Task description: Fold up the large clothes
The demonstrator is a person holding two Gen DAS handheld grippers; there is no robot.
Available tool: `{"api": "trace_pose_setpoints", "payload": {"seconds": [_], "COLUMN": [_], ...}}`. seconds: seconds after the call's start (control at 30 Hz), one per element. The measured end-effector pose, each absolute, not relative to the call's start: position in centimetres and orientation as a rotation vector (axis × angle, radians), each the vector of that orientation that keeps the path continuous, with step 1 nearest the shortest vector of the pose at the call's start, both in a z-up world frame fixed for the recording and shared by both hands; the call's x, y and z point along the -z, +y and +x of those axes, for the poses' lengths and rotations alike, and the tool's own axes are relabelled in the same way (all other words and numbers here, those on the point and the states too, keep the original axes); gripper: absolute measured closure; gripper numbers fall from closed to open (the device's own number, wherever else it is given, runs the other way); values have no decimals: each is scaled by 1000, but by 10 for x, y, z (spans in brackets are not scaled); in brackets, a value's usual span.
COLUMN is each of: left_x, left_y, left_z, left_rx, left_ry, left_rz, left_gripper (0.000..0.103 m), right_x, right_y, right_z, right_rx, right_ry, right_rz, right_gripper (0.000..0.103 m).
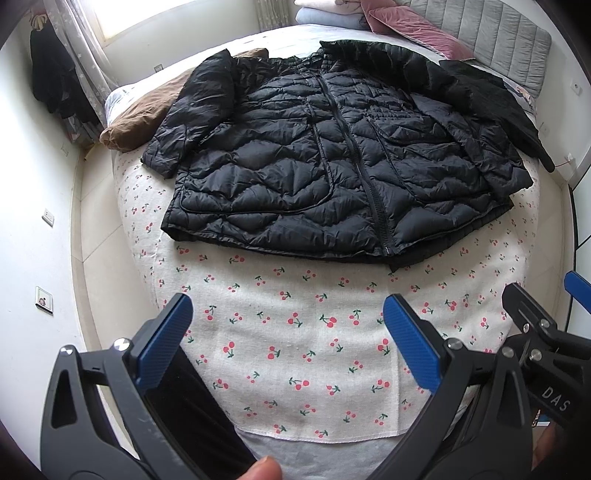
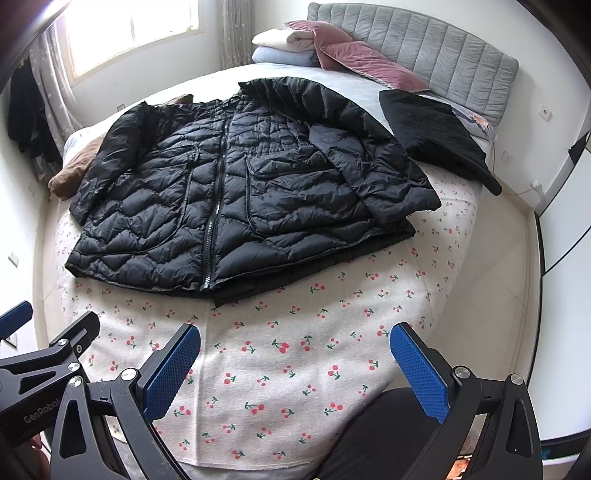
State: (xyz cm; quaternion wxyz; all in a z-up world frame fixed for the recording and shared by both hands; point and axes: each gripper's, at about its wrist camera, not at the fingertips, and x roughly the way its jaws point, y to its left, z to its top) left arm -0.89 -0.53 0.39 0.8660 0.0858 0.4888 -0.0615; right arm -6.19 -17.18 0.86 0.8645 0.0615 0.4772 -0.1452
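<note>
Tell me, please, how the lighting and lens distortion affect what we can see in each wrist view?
Left wrist view: the fisheye bows the bed into a dome, and the window is overexposed; the jacket stays sharp, with soft sheen. Right wrist view: the same bulge, the window blown out to white with flare at the top left corner, and dark vignetting at the edges.

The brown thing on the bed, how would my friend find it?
Start at the bed with the cherry-print sheet. Find the black puffer jacket spread across it. Poking out beside the sleeve nearest the window is the brown cushion, the only brown thing there.
</note>
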Motion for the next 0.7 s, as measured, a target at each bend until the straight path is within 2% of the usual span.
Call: {"api": "trace_pose_setpoints", "payload": {"seconds": [0.7], "left_x": [29], "left_y": [-6], "left_z": [25], "left_rx": [159], "left_ry": [1035], "left_rz": [289], "left_gripper": [0], "right_x": [10], "right_y": [-222], "right_z": [-42], "right_rx": [278], "right_ry": [1015], "right_rz": [114], "right_gripper": [0]}}
